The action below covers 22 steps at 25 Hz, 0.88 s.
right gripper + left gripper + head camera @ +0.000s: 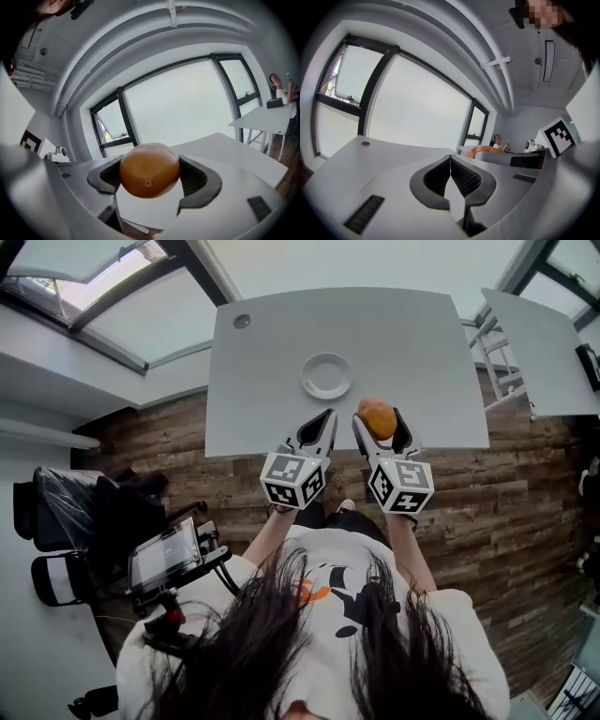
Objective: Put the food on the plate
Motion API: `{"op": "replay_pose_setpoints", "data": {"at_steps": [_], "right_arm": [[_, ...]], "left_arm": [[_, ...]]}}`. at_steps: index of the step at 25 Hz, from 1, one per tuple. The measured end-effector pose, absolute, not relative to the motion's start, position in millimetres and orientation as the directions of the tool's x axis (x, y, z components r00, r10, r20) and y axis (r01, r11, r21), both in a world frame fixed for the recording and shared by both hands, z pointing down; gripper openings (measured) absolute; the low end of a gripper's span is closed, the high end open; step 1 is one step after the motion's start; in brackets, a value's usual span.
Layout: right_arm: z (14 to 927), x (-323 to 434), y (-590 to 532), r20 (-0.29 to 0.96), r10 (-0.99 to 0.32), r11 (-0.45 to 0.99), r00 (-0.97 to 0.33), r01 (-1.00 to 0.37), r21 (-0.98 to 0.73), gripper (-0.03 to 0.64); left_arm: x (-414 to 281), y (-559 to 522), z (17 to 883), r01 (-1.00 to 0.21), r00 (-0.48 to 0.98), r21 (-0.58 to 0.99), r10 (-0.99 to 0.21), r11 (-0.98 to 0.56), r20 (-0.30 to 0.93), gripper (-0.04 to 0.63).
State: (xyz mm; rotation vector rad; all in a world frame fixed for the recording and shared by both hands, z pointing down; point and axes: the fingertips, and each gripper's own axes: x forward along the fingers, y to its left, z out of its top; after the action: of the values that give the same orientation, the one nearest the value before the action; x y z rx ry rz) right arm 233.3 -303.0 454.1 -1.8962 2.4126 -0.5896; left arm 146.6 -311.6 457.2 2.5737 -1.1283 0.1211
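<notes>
A round orange fruit [378, 418] [149, 169] is clamped between the jaws of my right gripper [379, 421] [151, 172], held above the near edge of the grey table [394, 334]. A small white plate [326, 376] lies on the table, a little beyond and to the left of the fruit. My left gripper [323, 418] [450, 158] hangs beside the right one with its jaws closed together and nothing between them. In the left gripper view the orange fruit [480, 150] peeks out at the right.
A round hole cover [242, 322] sits at the table's far left corner. A second grey table [544, 352] stands to the right. A black chair and a camera rig [169, 559] are on the wooden floor at the left. A seated person [280, 89] is far off.
</notes>
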Motion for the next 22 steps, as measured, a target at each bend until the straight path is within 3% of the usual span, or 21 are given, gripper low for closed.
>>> {"op": "replay_pose_setpoints", "data": {"at_steps": [22], "right_arm": [[519, 188, -443, 0.374, -0.886, 0.176, -0.273, -0.945, -0.274, 0.362]], "left_arm": [[110, -451, 486, -0.702, 0.712, 0.248, -0.642, -0.668, 0.283, 0.006]]}}
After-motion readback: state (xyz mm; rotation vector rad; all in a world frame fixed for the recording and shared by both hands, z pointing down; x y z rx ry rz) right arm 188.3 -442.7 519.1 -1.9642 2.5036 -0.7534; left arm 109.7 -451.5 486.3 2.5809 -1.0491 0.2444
